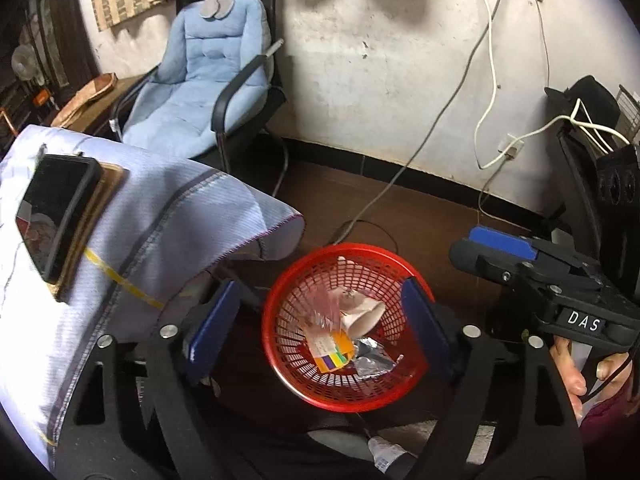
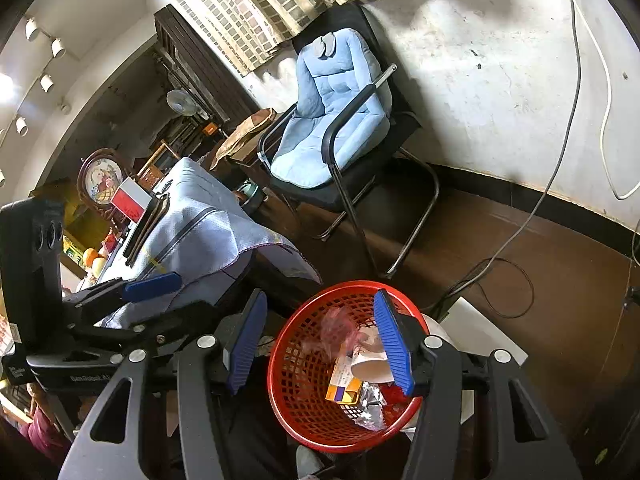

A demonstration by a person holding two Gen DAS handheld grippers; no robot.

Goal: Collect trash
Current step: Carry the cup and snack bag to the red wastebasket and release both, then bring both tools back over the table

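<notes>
A red mesh basket (image 1: 400, 384) stands on the dark floor, seen from above in both views. It holds a white paper cup (image 1: 366, 316), an orange box (image 1: 334, 356) and crumpled foil (image 1: 372, 362). A blurred pink wrapper (image 1: 324, 312) is in the basket's mouth, touching neither pad. My left gripper (image 1: 316, 324) is wide open above the basket with nothing between its blue pads. My right gripper (image 2: 320, 344) is also open and empty over the basket (image 2: 304, 400), its right pad above the inside and its left pad outside the rim. The pink wrapper (image 2: 336, 332) is blurred here too.
A table under a pale blue cloth (image 1: 152, 216) with a black phone (image 1: 56, 216) on it stands left of the basket. Behind are a chair with a blue cushion (image 1: 200, 92) and cables (image 1: 380, 196) on the floor. A person's hand (image 1: 576, 364) holds the right gripper.
</notes>
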